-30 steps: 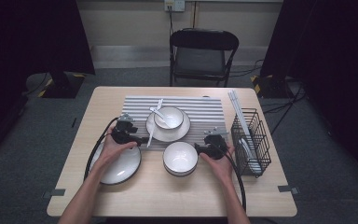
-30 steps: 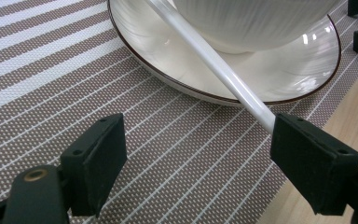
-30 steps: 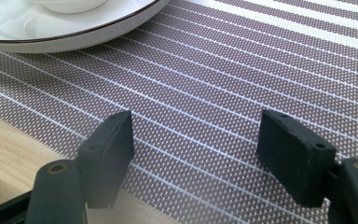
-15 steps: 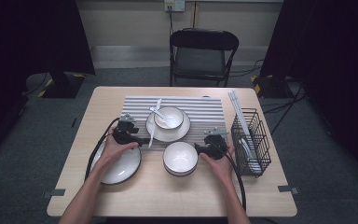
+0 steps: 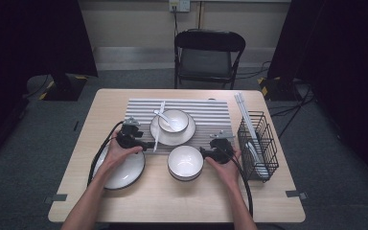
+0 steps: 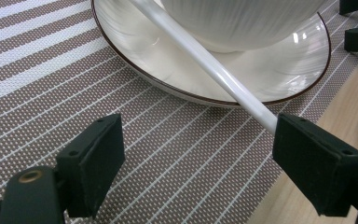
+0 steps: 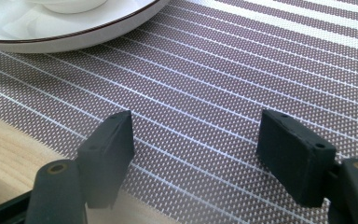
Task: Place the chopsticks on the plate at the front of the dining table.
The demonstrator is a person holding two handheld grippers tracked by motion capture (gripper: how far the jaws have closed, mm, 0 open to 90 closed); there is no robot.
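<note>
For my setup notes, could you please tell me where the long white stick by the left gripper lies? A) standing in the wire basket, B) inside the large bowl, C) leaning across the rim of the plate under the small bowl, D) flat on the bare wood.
C: in the left gripper view the white stick crosses the plate rim beside the small bowl.

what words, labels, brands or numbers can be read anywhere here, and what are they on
None: no readable text in any view.
The striped mat, the plate, the bowl, the chopstick and the wire rack bear no print.
The wall socket behind the chair is too small to tell whether it carries any marking.
The black fingers of the left gripper bear no print.
</note>
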